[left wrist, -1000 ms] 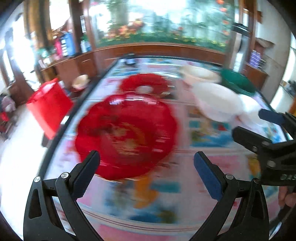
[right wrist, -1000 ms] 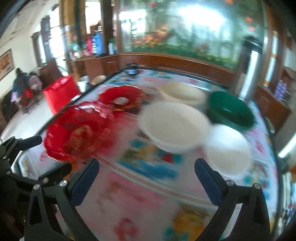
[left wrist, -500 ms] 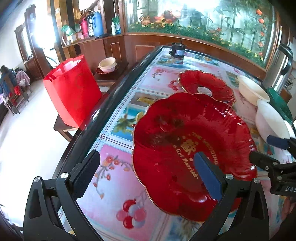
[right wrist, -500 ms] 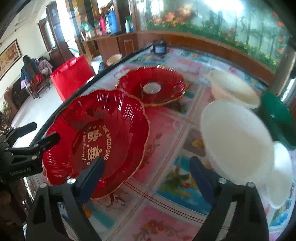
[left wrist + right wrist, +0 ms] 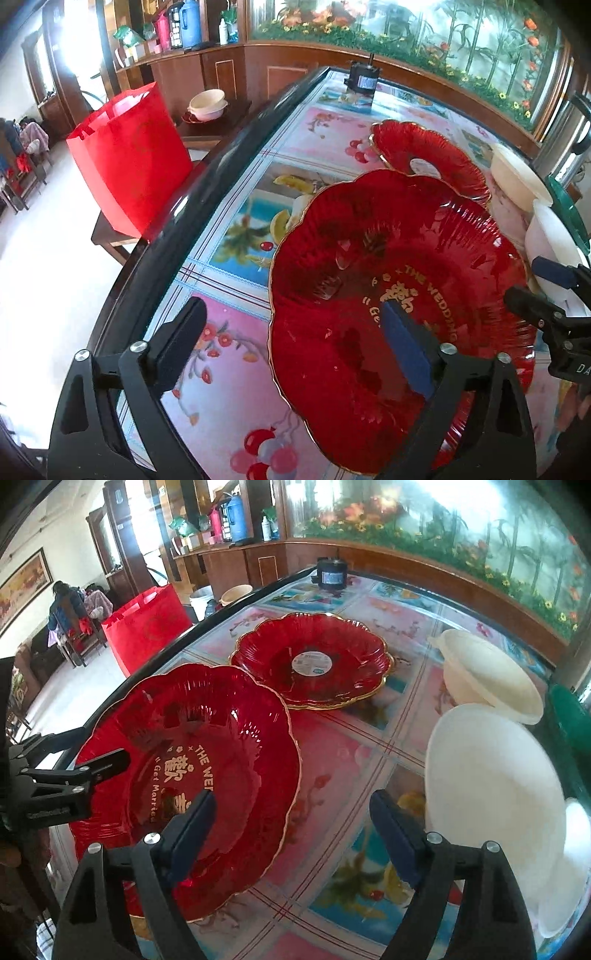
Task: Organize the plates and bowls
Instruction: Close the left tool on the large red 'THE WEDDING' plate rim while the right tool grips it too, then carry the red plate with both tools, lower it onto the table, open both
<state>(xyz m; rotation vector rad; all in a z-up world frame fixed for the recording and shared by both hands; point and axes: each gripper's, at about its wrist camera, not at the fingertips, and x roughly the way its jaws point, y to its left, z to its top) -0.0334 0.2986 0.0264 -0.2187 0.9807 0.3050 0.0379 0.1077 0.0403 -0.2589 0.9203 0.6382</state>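
- Your left gripper (image 5: 295, 343) has its jaws wide apart. The near red plate (image 5: 388, 295) lies on the table (image 5: 236, 369) with its scalloped edge between them, the right-hand pad over its centre.
- Your right gripper (image 5: 288, 830) is also spread, holding nothing. Its left pad hangs over the same plate's rim; the white bowl (image 5: 491, 775) sits just outside its right pad.
- Risk: closing now with either gripper would likely catch only the thin gold rim, so the glossy plate could tip or slip.
- Risk: both grippers crowd one plate and may collide.
- Gold lettering reads "THE WEDDING" and "Get Married" beside Chinese characters.
- Ahead of both jaws, the second red plate (image 5: 314, 661) carries a round label, too small to read.
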